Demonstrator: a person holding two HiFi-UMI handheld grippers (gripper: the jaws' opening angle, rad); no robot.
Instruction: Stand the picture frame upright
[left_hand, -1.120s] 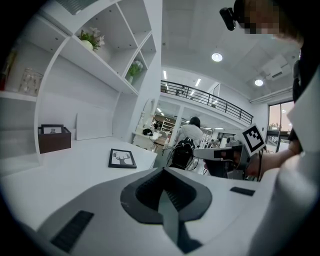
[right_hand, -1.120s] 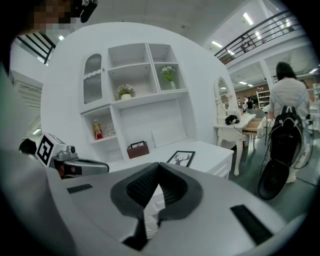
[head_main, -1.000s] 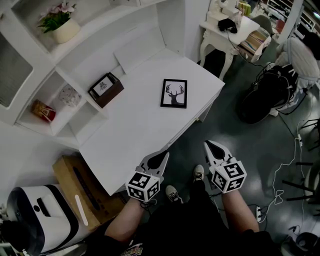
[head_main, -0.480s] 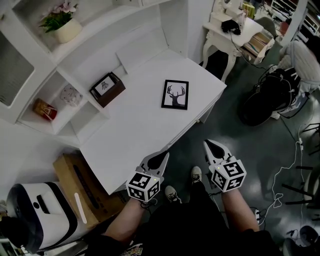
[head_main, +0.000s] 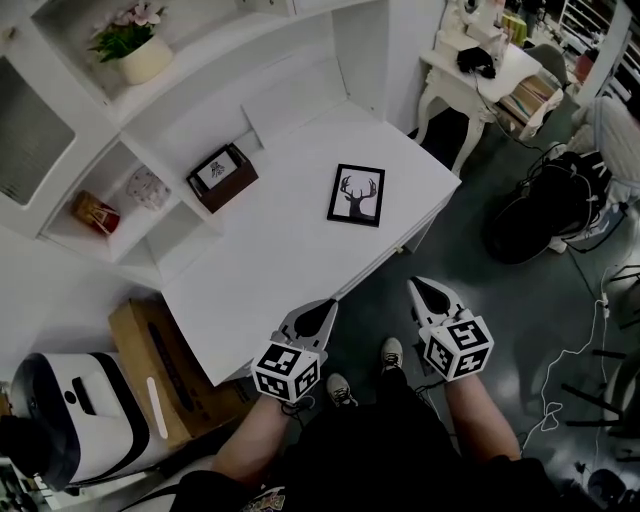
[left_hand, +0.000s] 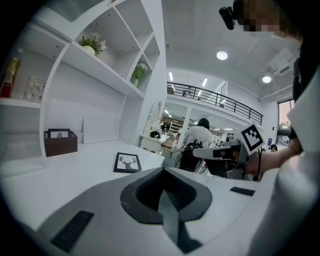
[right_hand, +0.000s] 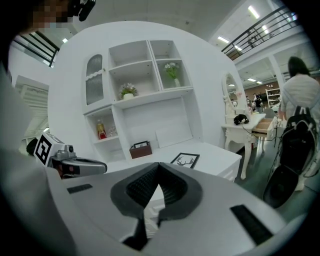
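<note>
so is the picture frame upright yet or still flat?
Flat. The picture frame lies face up on the white desk, deer print showing from above.

Smooth white desk (head_main: 300, 250); glossy glazed picture frame (head_main: 356, 194); brown wooden box (head_main: 223, 177).

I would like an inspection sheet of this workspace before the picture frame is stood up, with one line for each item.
Surface: white desk, mostly bare.
Job's things: picture frame lies flat, picture side up, near the desk's right edge.
Clutter: brown box with a card in it, at the back left of the desk.
Grippers: left gripper and right gripper both shut, empty, well short of the frame.
Cables: white cable loose on the floor at right.
Surroundings: shelves with a flower pot; cardboard box on the floor; black bag.
</note>
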